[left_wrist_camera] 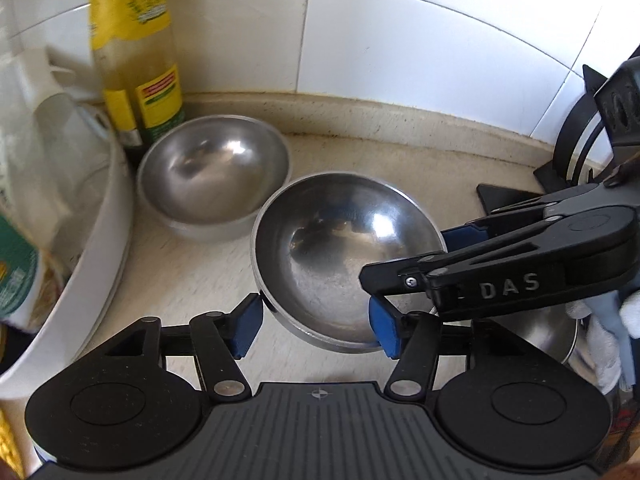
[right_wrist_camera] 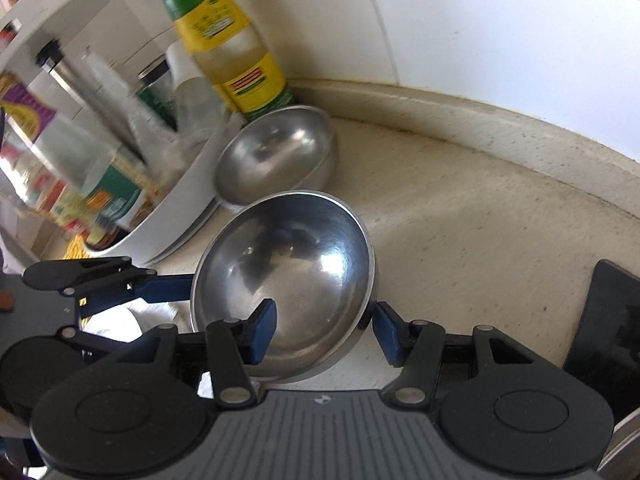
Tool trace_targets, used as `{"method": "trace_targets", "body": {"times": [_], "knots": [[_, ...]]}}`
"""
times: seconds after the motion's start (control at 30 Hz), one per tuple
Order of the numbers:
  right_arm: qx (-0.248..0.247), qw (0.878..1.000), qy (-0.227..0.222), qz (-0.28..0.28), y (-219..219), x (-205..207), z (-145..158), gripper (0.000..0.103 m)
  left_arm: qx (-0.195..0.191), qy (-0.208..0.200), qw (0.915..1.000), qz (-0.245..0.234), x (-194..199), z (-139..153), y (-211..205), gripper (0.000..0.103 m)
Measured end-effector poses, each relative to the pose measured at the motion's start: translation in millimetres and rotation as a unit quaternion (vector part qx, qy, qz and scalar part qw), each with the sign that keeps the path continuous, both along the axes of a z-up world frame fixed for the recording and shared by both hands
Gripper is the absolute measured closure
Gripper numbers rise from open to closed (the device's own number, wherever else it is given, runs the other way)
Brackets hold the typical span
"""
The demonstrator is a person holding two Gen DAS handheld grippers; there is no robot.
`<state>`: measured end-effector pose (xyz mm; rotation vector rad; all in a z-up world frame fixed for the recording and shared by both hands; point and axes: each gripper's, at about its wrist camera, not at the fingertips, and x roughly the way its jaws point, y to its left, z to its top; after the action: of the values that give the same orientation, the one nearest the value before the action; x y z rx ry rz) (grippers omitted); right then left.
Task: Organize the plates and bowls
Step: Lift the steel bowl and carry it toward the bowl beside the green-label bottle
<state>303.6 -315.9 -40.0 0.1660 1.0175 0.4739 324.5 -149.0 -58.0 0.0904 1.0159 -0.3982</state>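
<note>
Right, left gripper [left_wrist_camera: 316, 330] nearest in its own view: blue-padded fingers [left_wrist_camera: 246, 328] about half open, sitting at the near edge of the round stainless steel bowl [left_wrist_camera: 348, 260]. The left-hand pad is against the outside of the bowl's rim and the other pad overlaps the near rim. Can't tell whether the pair actually clamps anything. Right gripper [right_wrist_camera: 324, 332] is on the same bowl from the other side, also about half open, straddling the wall: one pad is inside the bowl and clear of the wall, the other is outside, right at the rim. That's a loose straddle, no squeeze. The bowl is on or just over the speckled beige tabletop [left_wrist_camera: 400, 160], and I can't tell which. It looks tipped slightly towards the white tiled wall [left_wrist_camera: 400, 48]. Low at the right edge of the left view a shiny steel vessel [left_wrist_camera: 552, 340] is partly hidden by white and pale blue fabric [left_wrist_camera: 608, 320]. Just behind the held bowl and nearly touching it is a second round stainless steel bowl [left_wrist_camera: 214, 172], upright on the tabletop. Beside that is a white round-walled tray [left_wrist_camera: 108, 216] full of blurred packets and jars. Behind the second bowl, close to it, stands a tall bottle of pale oil with a yellow and green label [left_wrist_camera: 136, 60], at the wall. A black stand [left_wrist_camera: 568, 152] is at far right against the tiles.
</note>
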Motion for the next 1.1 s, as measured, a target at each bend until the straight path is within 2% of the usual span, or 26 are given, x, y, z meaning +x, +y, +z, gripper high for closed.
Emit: {"method": "trace_targets", "body": {"times": [0.27, 0.7, 1.1], "knots": [[-0.001, 1.000, 0.015, 0.019, 12.0, -22.8, 5.1, 0.045, 0.004, 0.010, 0.9999, -0.009, -19.3, -3.1, 14.9, 0.039], [0.002, 1.000, 0.019, -0.001, 17.7, -26.9, 3.3, 0.045, 0.012, 0.012, 0.9998, -0.012, -31.9, -5.4, 16.8, 0.037], [-0.005, 1.000, -0.015, -0.021, 16.3, -16.1, 16.0, 0.045, 0.008, -0.004, 0.9999, 0.009, -30.2, -4.2, 31.4, 0.034]]}}
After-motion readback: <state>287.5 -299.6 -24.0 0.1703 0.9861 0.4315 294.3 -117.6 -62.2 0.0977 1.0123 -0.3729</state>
